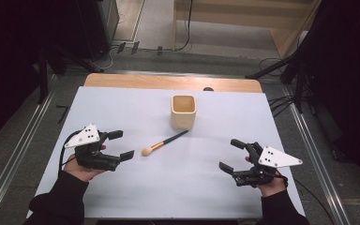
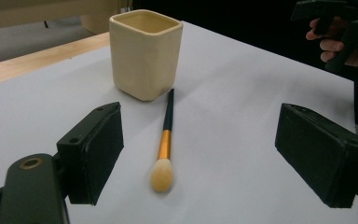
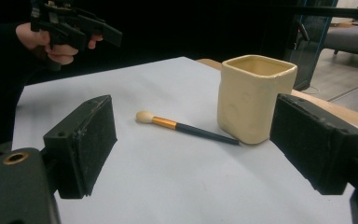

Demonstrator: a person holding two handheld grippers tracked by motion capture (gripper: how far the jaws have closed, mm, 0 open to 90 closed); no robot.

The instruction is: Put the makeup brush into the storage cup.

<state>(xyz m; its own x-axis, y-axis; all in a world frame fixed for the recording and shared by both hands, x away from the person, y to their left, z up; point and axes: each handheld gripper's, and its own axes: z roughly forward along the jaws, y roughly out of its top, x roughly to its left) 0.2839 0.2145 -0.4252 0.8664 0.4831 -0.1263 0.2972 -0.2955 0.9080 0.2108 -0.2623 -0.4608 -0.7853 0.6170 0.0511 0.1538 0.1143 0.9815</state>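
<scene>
A makeup brush with a dark handle, gold ferrule and pale tuft lies flat on the white table cover, its handle tip close to a cream square cup. The brush lies just ahead of my left gripper, between its wide-apart jaws, with the cup behind it. My left gripper is open and empty, left of the tuft. My right gripper is open and empty at the right, well away from the brush and cup. In its own view the right gripper frames both.
The white cover spans most of the wooden table. Metal rails run along both sides on the floor, with cables and dark stands behind the table's far edge.
</scene>
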